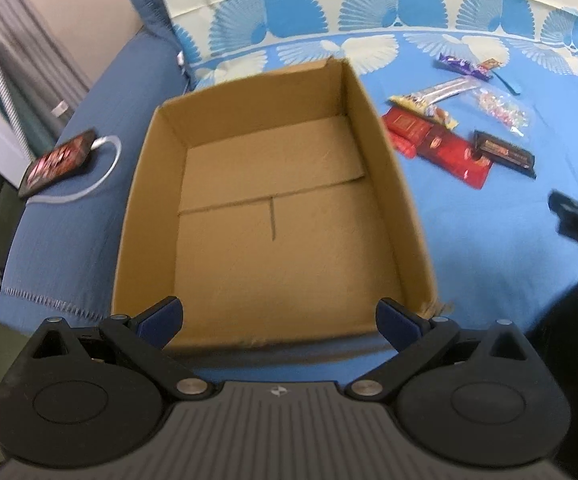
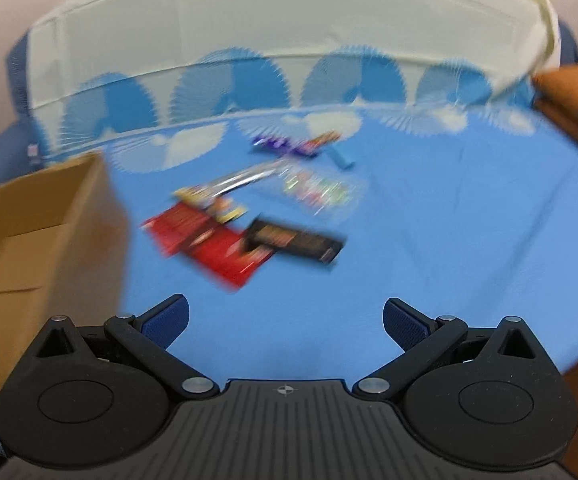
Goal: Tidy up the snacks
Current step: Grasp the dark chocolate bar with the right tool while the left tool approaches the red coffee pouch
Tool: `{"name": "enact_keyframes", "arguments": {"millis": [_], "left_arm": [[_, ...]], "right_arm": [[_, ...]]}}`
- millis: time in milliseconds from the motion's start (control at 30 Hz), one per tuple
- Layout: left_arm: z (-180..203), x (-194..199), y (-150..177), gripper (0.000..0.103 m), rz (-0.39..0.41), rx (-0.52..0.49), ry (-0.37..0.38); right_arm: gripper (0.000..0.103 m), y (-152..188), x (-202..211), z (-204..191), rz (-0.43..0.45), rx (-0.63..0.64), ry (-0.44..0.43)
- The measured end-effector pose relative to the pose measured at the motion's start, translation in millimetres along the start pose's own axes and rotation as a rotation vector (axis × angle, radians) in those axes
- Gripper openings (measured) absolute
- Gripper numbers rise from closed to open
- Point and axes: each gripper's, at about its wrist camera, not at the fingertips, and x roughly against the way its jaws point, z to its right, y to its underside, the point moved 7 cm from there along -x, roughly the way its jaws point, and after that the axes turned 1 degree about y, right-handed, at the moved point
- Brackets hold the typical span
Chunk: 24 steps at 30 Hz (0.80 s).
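left gripper (image 1: 279,318) fingers spread wide over cardboard box (image 1: 373,120) (nothing inside); right gripper (image 2: 285,320) fingers wide, snacks (image 2: 249,216) ahead.

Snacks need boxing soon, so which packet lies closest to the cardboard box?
The red packet, its near edge beside the cardboard box wall; the black bar and purple wrapper lie farther off.

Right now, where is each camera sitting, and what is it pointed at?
Left wrist: rides on the left claw, looking down into the cardboard box; open claw shows.
Right wrist: rides on the right claw, facing the blurred snacks on the blue bedspread; open claw shows.
Shared: box, snacks, bedspread.
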Motion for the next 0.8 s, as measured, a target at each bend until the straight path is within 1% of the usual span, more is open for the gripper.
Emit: {"name": "enact_keyframes", "arguments": {"millis": [67,100,233,300,367,433,500,600,667,733,767,800], "left_arm": [[10.1,-2.8,-11.9,0.103,0.001,-0.01,0.006],[15.4,-4.9,-17.7,0.103,-0.001,-0.014,0.01],[36.1,-14.1,-40.5,0.103,-0.009,-0.021,0.035],[46.1,-19.7,-50.9,0.103,-0.015,-0.027,0.043],[55.1,-26.5,-60.4,0.103,-0.025,-0.035,0.05],[63.2,-32.7,-69.2,0.103,-0.035,-0.042,0.055],[72.3,-38.9,-79.0,0.103,-0.037,-0.053,0.057],[83.0,-44.5,-91.8,0.103,-0.031,-0.065,0.063],[90.1,-48.5,-101.1,0.103,-0.025,-0.069,0.068],[97.2,-51.6,-109.8,0.103,-0.019,-0.071,0.074],[101.4,-53.4,-115.0,0.103,-0.013,-0.073,0.078],[106.0,-55.1,-120.0,0.103,-0.005,-0.073,0.082]], "right_arm": [[0.103,-11.4,-32.3,6.1,0.011,0.086,0.001],[0.103,-15.2,-54.3,7.8,-0.006,0.137,0.002],[0.103,-22.2,-130.2,7.1,-0.128,0.269,-0.027],[0.103,-22.5,-154.6,0.2,-0.145,0.325,-0.038],[0.103,-23.3,-174.9,-9.5,-0.143,0.382,-0.045],[0.103,-24.2,-192.3,-17.2,-0.14,0.425,-0.072],[0.103,-23.3,-203.4,-23.0,-0.148,0.428,-0.126],[0.103,-25.2,-210.4,-25.0,-0.185,0.356,-0.205],[0.103,-23.7,-213.9,-21.4,-0.203,0.315,-0.235],[0.103,-23.0,-217.3,-14.4,-0.201,0.277,-0.269],[0.101,-22.7,-217.4,-11.0,-0.191,0.27,-0.276],[0.096,-22.5,-217.6,-7.8,-0.183,0.276,-0.273]]}}
